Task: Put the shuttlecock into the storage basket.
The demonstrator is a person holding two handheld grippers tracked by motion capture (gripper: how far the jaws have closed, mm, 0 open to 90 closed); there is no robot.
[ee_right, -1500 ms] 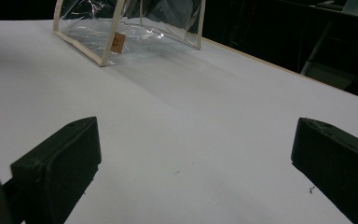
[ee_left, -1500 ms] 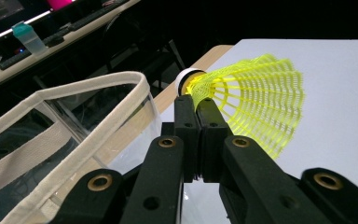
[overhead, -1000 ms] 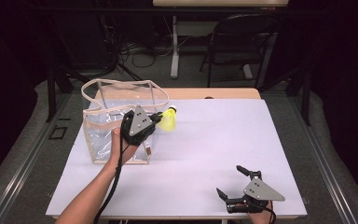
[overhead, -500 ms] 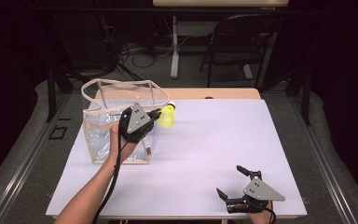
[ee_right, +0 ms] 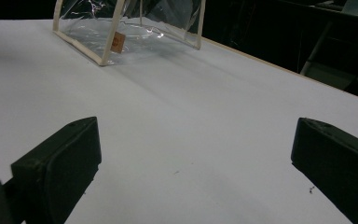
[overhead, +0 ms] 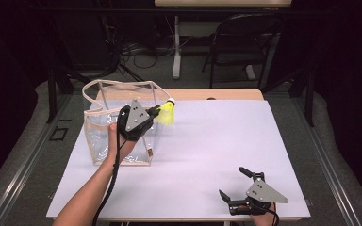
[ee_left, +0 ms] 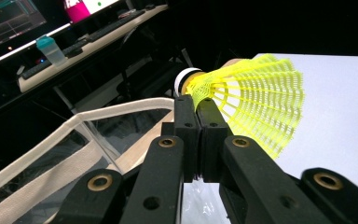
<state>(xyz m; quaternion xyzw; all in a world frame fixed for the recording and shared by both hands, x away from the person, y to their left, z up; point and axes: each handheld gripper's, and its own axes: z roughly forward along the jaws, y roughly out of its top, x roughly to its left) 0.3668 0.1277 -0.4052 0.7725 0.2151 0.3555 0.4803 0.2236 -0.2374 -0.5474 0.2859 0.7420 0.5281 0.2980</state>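
Shuttlecock (overhead: 167, 114) lifted nearer clear bag (overhead: 104, 136) rim.

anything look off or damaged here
Nothing stands out. The clear bag stands upright on the table, the yellow shuttlecock looks intact in the left gripper, and the right gripper hangs open.

Lab/office: monitors (ee_left: 9, 18), keyboards (ee_left: 107, 25), floor cables (overhead: 136, 49).

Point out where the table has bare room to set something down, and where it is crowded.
Free: the white table from the clear bag across to the far right edge, bordered near by the open right gripper. Crowded: the left, where the left gripper holds the yellow shuttlecock by the bag's rim.
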